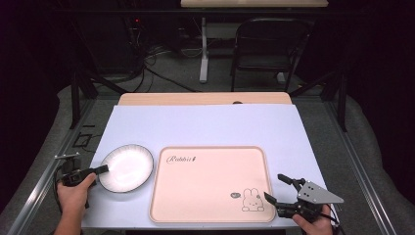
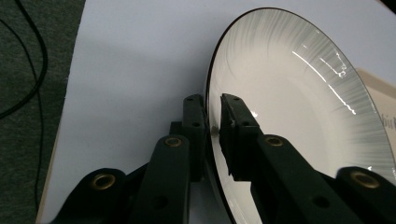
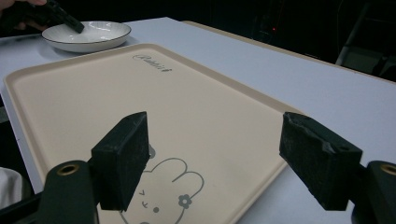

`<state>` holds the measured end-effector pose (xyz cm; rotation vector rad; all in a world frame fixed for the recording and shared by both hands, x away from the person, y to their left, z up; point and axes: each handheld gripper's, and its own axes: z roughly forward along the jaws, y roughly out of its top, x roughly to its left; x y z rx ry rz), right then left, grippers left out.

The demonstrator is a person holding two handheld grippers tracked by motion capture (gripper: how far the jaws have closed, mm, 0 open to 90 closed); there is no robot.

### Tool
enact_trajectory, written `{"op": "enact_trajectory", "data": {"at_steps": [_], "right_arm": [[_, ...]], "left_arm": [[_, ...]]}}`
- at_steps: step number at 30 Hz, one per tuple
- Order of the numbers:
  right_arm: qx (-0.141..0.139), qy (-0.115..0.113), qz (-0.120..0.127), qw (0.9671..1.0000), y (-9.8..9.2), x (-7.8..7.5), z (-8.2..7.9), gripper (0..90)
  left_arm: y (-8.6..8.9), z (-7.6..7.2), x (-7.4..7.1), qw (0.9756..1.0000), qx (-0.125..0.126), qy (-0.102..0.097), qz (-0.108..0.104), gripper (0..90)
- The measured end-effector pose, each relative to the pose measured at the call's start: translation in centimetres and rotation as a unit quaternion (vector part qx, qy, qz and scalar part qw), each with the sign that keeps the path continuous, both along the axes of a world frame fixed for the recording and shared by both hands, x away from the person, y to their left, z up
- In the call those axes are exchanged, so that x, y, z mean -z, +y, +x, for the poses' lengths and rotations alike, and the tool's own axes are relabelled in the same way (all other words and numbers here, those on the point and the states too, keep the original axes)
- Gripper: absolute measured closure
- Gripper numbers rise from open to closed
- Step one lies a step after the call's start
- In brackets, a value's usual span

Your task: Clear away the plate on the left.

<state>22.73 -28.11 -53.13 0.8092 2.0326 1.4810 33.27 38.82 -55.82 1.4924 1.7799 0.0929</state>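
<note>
Left gripper [image 2: 212, 119] was clamped on the plate [image 2: 299, 93] rim, right gripper [image 3: 215, 158] hung wide open by the tray [image 3: 60, 93], so I'd have lifted level and slow.

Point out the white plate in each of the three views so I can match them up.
High view: the plate sits left of centre, beside the tray, its left rim pinched by the left tool.
Left gripper view: the plate takes up the right half, rim between the jaws.
Right gripper view: the plate lies at top left, beyond the tray.
Shared landmark: the beige rabbit tray.
</note>
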Motion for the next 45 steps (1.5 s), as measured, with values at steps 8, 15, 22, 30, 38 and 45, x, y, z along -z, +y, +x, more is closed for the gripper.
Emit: {"op": "enact_trajectory", "data": {"at_steps": [8,15,22,30,38,45], "right_arm": [[0.001,0.002,0.001,1.0,0.0,0.0,0.0,23.6],[0.001,0.001,0.001,1.0,0.0,0.0,-0.1,23.6],[0.002,0.0,0.001,1.0,-0.1,0.0,-0.1,23.6],[0.001,0.0,0.002,1.0,-0.1,0.0,-0.1,23.6],[0.001,-0.002,0.0,1.0,-0.1,0.0,-0.1,23.6],[0.001,-0.003,0.001,1.0,-0.1,0.0,-0.1,23.6]], "left_arm": [[-0.4,0.0,-1.7,0.9999,0.005,-0.01,0.0,84.8],[-1.8,0.1,-3.8,0.998,0.02,-0.023,0.055,85.5],[-2.2,0.1,-4.5,0.9968,0.021,-0.025,0.073,85.8],[-2.8,0.2,-5.8,0.9936,0.028,-0.034,0.104,85.7],[-3.5,0.6,-7.2,0.9896,0.036,-0.04,0.133,85.4],[-3.3,0.7,-8.5,0.9874,0.036,-0.046,0.147,85.3]]}}
